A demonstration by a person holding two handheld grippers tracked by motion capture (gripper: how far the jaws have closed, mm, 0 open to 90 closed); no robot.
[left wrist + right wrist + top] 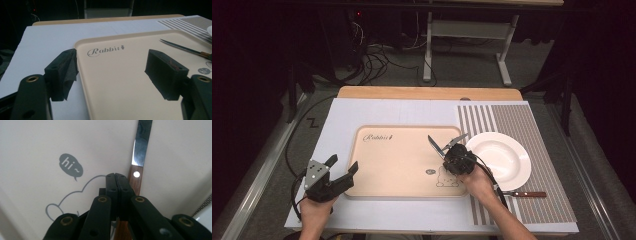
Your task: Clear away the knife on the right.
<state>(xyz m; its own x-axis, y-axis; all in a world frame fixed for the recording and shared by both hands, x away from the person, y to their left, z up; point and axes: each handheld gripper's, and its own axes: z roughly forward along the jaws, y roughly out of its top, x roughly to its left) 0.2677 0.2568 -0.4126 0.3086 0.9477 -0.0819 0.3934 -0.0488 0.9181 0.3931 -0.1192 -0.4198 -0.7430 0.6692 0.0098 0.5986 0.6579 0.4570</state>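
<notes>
While our left gripper [343, 169] hovers at the near left edge of the beige plastic tray [402, 150] with its jaws spread wide and nothing between them, our right gripper [447, 143] sits over the tray's right side. Its jaws are pressed together, and the wooden-handled table knife [136, 175] lies just beside them, whether pinched we cannot tell. Right of the tray, a round white plate [507, 165] rests on the striped placemat [542, 150], with a wooden-handled utensil [527, 194] in front of it.
</notes>
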